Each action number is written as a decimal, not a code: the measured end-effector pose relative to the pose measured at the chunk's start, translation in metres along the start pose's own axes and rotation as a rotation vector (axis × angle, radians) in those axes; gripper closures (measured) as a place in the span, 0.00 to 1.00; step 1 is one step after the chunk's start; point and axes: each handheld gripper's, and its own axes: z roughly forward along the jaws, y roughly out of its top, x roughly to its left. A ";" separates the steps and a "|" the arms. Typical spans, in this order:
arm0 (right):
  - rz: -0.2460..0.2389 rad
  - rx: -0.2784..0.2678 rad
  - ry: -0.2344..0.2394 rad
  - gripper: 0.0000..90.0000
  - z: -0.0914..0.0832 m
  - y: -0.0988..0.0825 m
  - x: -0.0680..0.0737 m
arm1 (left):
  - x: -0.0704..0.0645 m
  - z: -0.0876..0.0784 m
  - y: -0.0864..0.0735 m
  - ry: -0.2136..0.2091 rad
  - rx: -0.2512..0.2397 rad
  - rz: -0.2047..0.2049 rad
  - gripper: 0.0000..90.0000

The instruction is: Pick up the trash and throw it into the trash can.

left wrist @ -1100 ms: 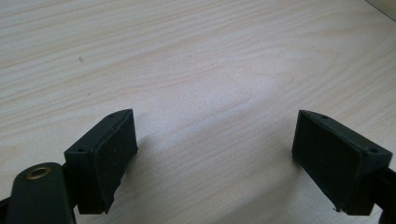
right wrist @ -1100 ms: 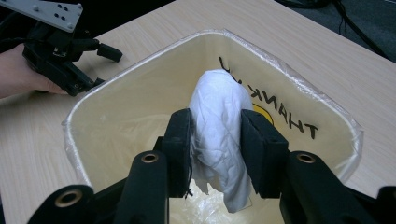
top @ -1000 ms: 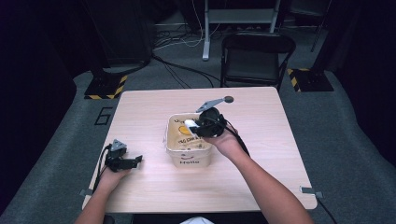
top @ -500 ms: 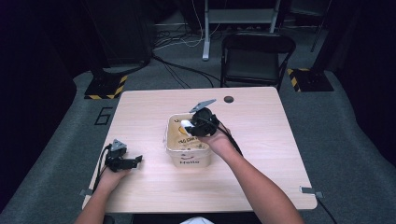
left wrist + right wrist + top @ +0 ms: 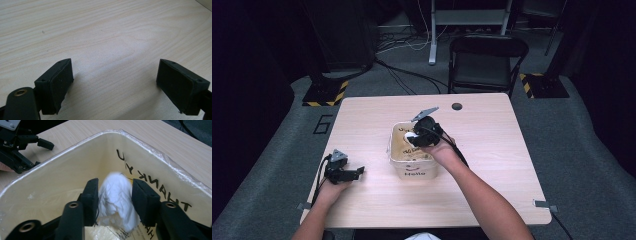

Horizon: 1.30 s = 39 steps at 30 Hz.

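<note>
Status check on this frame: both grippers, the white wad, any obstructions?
Left gripper open, low over bare table. Right gripper shut on white crumpled wad, over the bin opening. Nothing in the way.

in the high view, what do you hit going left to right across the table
left gripper resting open on the table → cream tub marked "Hello" → right gripper over the tub, its fingers shut on a white paper wad → dark round hole near the table's far edge

One table [image 5: 492, 165], one tub [image 5: 398, 150], one white wad [image 5: 117, 195], perhaps paper, two tools [image 5: 343, 172] [image 5: 418, 136], one chair [image 5: 487, 62].
</note>
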 end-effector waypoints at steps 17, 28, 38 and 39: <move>0.010 -0.057 -0.046 0.52 -0.037 -0.009 -0.017 | -0.001 0.000 -0.001 0.008 -0.013 -0.003 0.16; 0.008 -0.085 -0.085 0.49 -0.070 -0.025 -0.023 | -0.001 0.000 -0.001 0.007 -0.013 -0.007 0.16; 0.037 -0.106 -0.139 0.49 -0.090 -0.048 -0.040 | -0.001 0.000 -0.001 0.007 -0.013 -0.007 0.16; 0.044 -0.106 -0.145 0.48 -0.092 -0.049 -0.042 | -0.001 0.000 -0.001 0.007 -0.013 -0.007 0.16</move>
